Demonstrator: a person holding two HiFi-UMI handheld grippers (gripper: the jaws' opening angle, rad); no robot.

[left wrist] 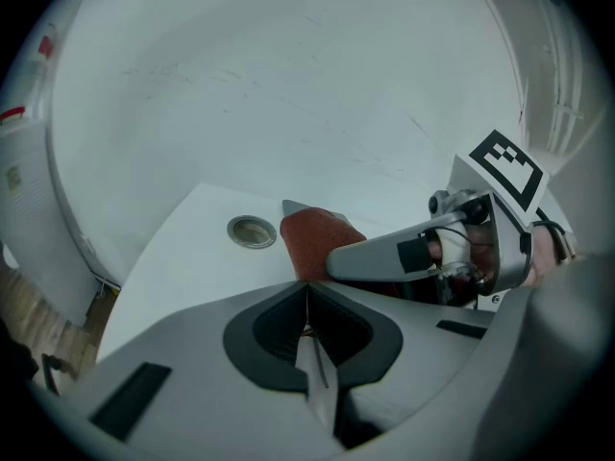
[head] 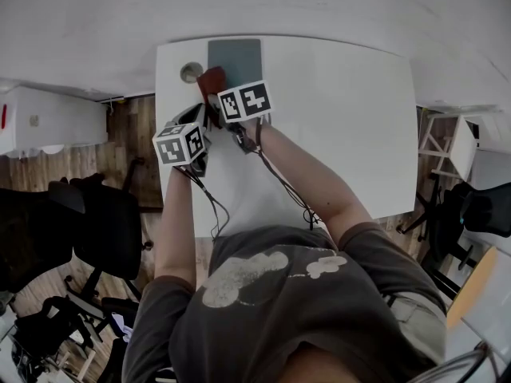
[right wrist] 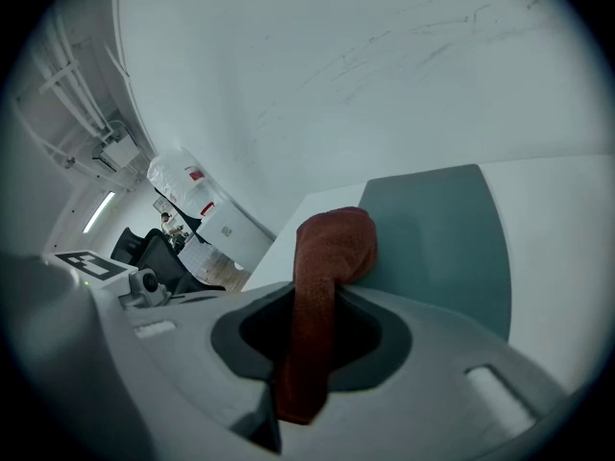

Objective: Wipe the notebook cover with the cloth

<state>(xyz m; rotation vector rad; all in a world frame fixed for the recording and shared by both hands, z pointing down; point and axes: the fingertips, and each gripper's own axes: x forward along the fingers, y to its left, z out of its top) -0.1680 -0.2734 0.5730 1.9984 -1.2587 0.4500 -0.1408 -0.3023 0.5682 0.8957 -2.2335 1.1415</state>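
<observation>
Notebook (head: 234,62) lies flat at the far edge of the white table (head: 343,118), grey-blue cover up, just beside a round cable grommet (head: 191,72). Cloth (right wrist: 332,243) is rust-red with a towelling look, pinched in the right gripper (right wrist: 322,301). Its jaws are clamped on a folded strip, and the free end is bunched forward at the near left corner of the cover, seemingly touching it. Left gripper (left wrist: 307,291) hangs near, to the left and a little behind, jaws pressed together with nothing visible between them. Handling, by judgement: the cloth is soft, limp and light, so it will fold and drag rather than push. The short free end beyond the jaws suits it, keeping pressure on the cover. The cover looks smooth, matte and stiff enough to lie flat. The notebook is probably light and may skate on the slick tabletop under a sideways stroke. Best hold for it: left jaws, closed, pressing down on a near corner or edge, clear of the wiping path. Keep strokes light, since the far table edge is close
</observation>
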